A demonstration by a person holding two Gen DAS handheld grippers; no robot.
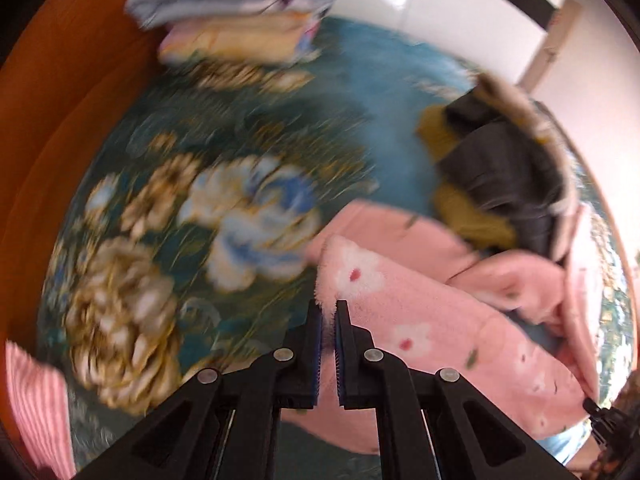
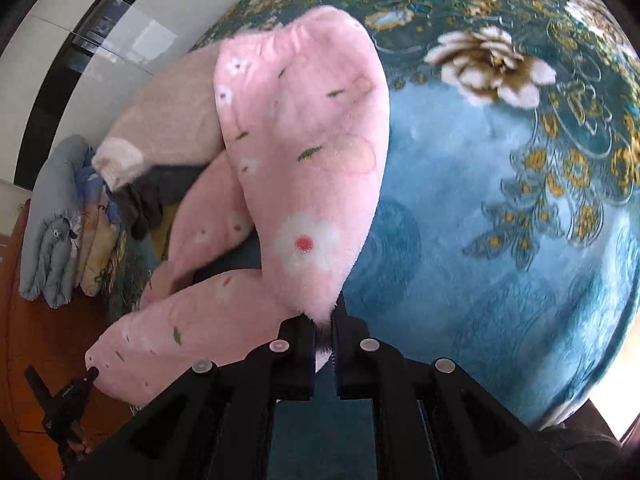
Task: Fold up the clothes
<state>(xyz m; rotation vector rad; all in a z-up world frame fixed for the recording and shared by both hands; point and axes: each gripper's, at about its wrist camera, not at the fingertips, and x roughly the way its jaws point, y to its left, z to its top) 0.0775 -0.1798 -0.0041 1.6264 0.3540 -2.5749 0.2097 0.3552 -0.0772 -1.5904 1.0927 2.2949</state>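
A pink fleece garment with white flowers (image 1: 432, 320) is held up over a teal floral bedspread (image 1: 192, 208). My left gripper (image 1: 329, 316) is shut on one edge of it. In the right wrist view the same pink garment (image 2: 304, 168) hangs from my right gripper (image 2: 323, 320), which is shut on another edge. The left gripper shows small at the lower left of the right wrist view (image 2: 64, 396), at the garment's far end. The left wrist view is blurred.
A heap of dark grey and mustard clothes (image 1: 492, 176) lies at the right. Folded grey and yellow bedding (image 1: 236, 12) is stacked by the orange wooden headboard (image 1: 60, 92). A beige garment (image 2: 168, 120) lies behind the pink one. A striped pink cloth (image 1: 36, 400) is at lower left.
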